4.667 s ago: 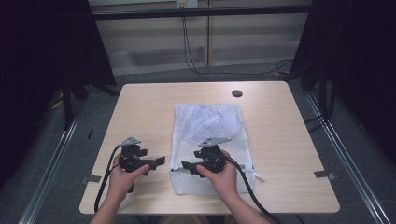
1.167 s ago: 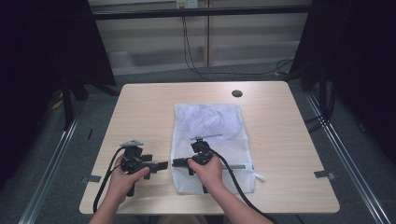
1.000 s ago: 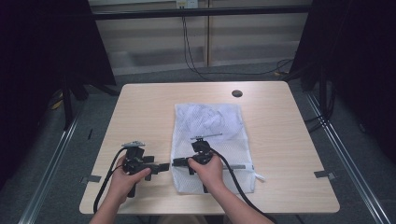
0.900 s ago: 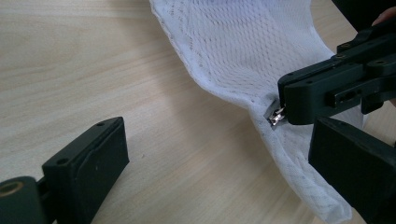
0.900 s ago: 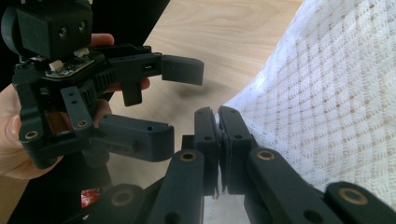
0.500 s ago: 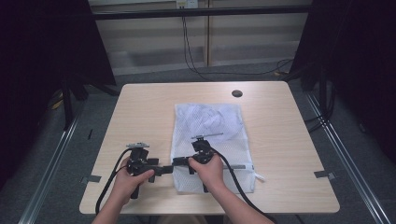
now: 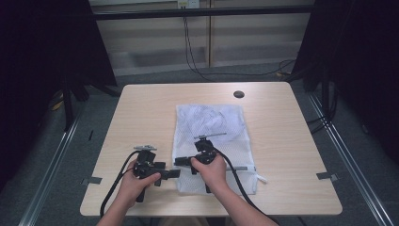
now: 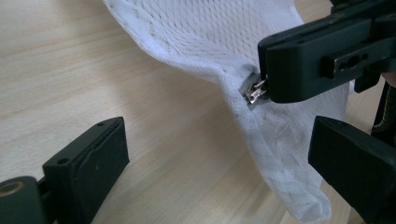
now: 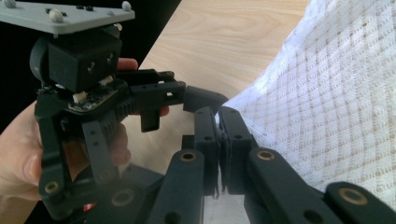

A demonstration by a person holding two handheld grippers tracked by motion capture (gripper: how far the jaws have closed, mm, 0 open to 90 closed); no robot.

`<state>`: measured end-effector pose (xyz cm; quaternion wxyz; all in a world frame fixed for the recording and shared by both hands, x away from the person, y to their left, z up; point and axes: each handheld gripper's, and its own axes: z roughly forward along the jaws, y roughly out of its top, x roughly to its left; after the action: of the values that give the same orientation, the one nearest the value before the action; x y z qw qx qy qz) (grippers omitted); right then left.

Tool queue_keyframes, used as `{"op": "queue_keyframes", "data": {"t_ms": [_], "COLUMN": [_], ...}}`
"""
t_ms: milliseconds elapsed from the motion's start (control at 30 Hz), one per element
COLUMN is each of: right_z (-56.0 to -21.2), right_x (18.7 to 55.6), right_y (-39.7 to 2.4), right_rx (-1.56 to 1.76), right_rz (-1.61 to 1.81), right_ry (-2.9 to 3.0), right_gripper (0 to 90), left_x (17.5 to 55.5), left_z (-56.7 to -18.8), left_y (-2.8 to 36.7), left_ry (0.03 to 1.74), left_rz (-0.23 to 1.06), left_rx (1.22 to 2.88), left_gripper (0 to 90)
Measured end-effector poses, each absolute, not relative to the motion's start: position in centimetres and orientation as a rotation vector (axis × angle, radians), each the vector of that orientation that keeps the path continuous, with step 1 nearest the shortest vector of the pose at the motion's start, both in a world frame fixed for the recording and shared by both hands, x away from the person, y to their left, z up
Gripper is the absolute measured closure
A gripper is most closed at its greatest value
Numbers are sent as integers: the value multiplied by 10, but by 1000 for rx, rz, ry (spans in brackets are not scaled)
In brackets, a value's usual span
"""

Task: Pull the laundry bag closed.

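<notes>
**Right claw pinches the bag's edge; left claw waits open**

A white mesh bag point(image 7: 214, 141) lies on the wooden table point(image 7: 141, 108). The right gripper point(image 9: 219, 126) is clamped tight on the bag's left edge, beside its metal zipper pull point(image 8: 254, 93). The left gripper point(image 8: 219, 158) stands wide, just beside that lifted edge, gripping nothing.

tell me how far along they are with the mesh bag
Done: the right gripper is shut on the edge of the white mesh bag, by the metal zipper pull, lifting that corner. In hand: the left gripper, jaws open, sits beside the raised fabric without gripping it. Left: closing on the pull; the bag otherwise lies flat on the table.
</notes>
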<state>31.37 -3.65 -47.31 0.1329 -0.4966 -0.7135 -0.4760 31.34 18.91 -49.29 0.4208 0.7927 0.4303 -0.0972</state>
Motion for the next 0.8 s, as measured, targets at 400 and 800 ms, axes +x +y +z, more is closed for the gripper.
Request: {"op": "queue_keyframes", "data": {"t_ms": [400, 800], "right_z": [-469, -467], "right_x": [315, 315], "right_y": [-35, -35], "right_rx": [-1427, -1425], "right_rz": [-1394, -1402], "right_ry": [-2075, -2072], "right_gripper": [871, 871], "left_x": [313, 311], "left_z": [-498, -494], "left_y": [181, 176], "left_ry": [1082, 1020], "left_rz": [-337, -295], "left_rx": [1917, 1923], "left_gripper": [34, 248]}}
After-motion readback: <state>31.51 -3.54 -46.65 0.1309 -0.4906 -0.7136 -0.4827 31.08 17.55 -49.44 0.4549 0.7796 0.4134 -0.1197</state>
